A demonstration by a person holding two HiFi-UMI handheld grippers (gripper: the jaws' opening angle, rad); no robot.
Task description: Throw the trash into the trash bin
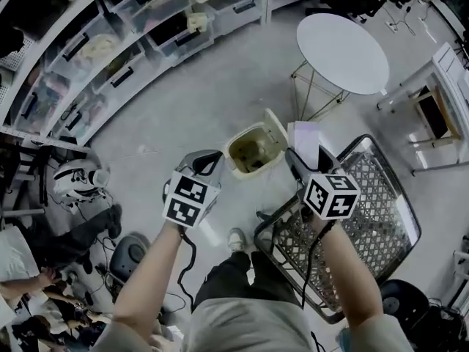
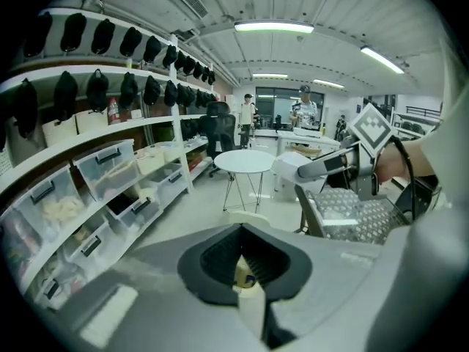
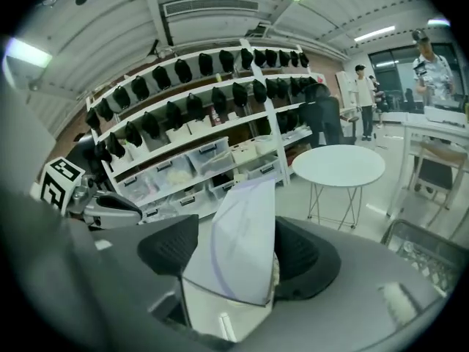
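A cream trash bin (image 1: pixel 244 169) stands on the floor with its lid (image 1: pixel 275 127) tipped open, right in front of both grippers. In the head view my left gripper (image 1: pixel 209 161) points at it from the left. In the left gripper view the jaws of that gripper (image 2: pixel 245 251) are drawn together around a small yellowish scrap (image 2: pixel 244 271), with the bin lid (image 2: pixel 248 213) just beyond. My right gripper (image 1: pixel 304 156) is shut on a white carton (image 1: pixel 304 135) beside the bin's right edge. In the right gripper view the carton (image 3: pixel 238 248) fills the gap between the pads.
A metal mesh cart (image 1: pixel 352 211) stands at my right, under the right arm. A round white table (image 1: pixel 343 50) sits beyond the bin. Shelves with clear storage boxes (image 1: pixel 110 57) curve along the left. People stand far back in the room (image 2: pixel 304 112).
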